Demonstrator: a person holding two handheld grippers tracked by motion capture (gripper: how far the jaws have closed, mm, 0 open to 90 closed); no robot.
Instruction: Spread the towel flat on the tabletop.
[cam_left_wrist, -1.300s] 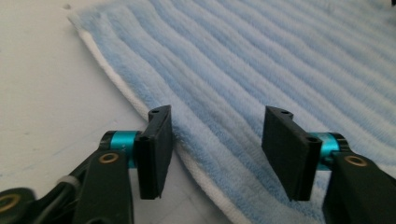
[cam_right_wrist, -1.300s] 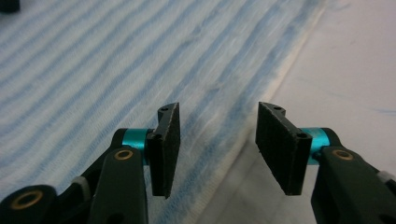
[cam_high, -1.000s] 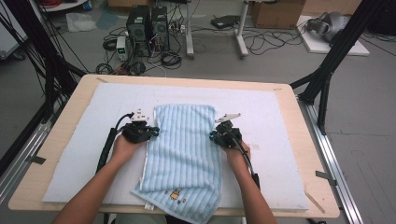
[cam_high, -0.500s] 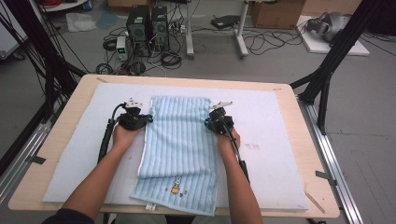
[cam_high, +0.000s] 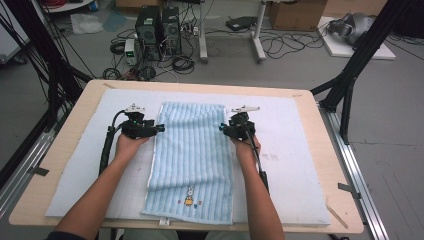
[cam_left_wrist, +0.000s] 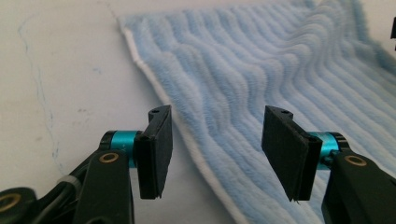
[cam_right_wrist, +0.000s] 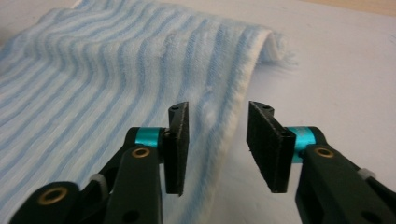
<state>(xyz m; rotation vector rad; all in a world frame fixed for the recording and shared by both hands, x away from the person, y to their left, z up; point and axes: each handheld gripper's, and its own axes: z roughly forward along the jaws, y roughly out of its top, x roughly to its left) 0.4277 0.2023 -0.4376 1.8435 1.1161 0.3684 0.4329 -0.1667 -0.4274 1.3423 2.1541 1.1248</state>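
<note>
both jaws just opened, released: left gripper at nine o'clock, right gripper at three of pale blue striped terry towel; long axis twelve-to-six, seemingly equidistant.

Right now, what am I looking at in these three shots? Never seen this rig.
A person stands at a wooden table covered by a white mat and holds a hand-held two-jaw tool in each hand. The high view looks down from above. The other two come from cameras riding on each tool, looking along its black jaws. A light blue striped towel lies flat on the mat. The left gripper and right gripper sit at its two long edges. Their jaws have just been opening and now stand apart over the towel's edges, pressing nothing, so nothing is held.
</note>
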